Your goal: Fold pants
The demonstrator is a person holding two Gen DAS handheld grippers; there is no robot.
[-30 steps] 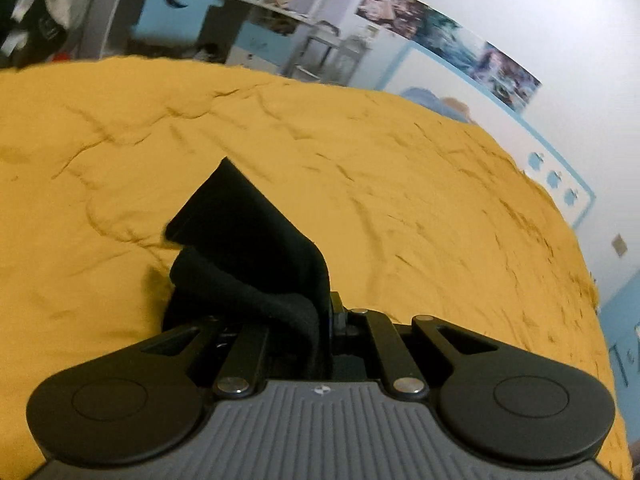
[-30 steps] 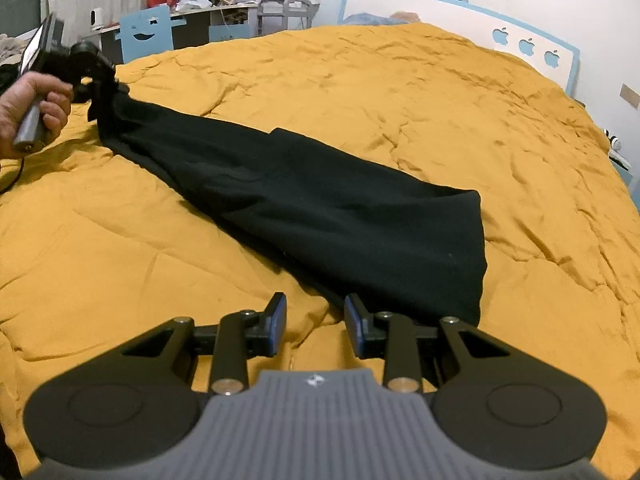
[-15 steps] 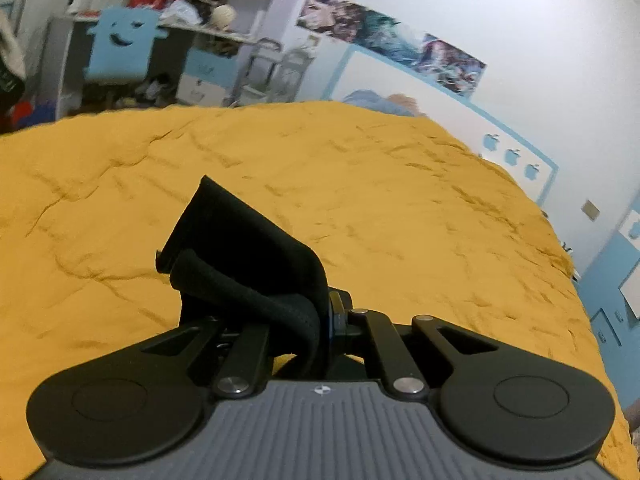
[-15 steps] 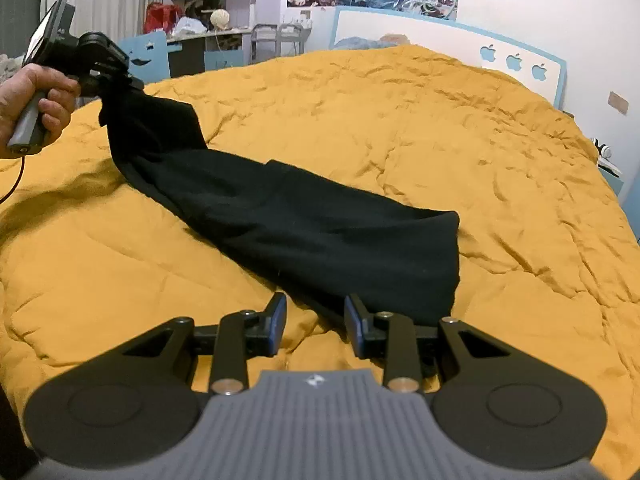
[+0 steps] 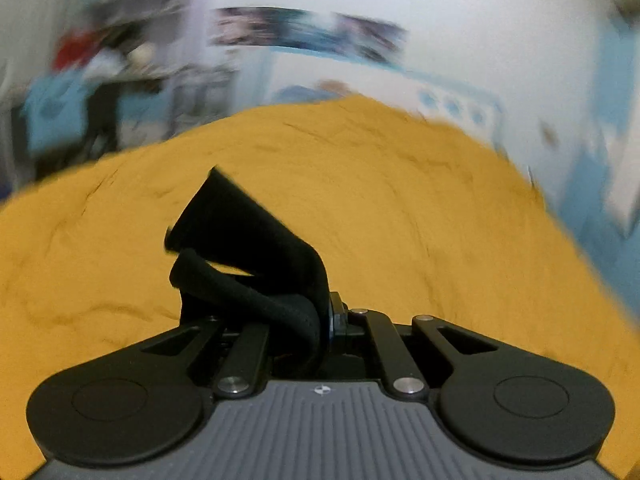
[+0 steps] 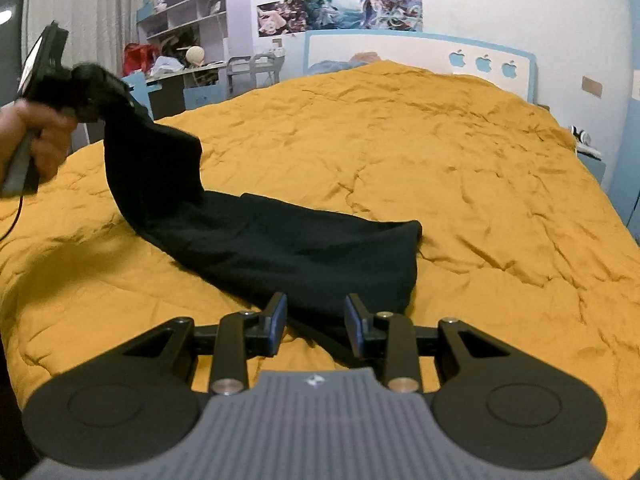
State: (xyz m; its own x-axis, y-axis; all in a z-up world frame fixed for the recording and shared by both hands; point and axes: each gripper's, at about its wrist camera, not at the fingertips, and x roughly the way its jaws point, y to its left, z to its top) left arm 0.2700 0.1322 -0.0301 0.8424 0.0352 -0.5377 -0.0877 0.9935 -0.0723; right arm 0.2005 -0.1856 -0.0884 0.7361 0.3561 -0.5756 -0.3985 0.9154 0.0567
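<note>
The left tongs are clenched on one end of the black pants, lifting it off the yellow bedspread. The right tongs hover released over the other end. The lifted end should travel low and straight across, edges aligned.

pants: matt black cloth | bedspread: crinkled mustard quilted cloth

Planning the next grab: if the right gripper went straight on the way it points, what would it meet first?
Most likely the black fabric pants lying on the orange quilted bedcover: the right gripper is open, aimed downward at their near end. Depth is hard to judge.
</note>
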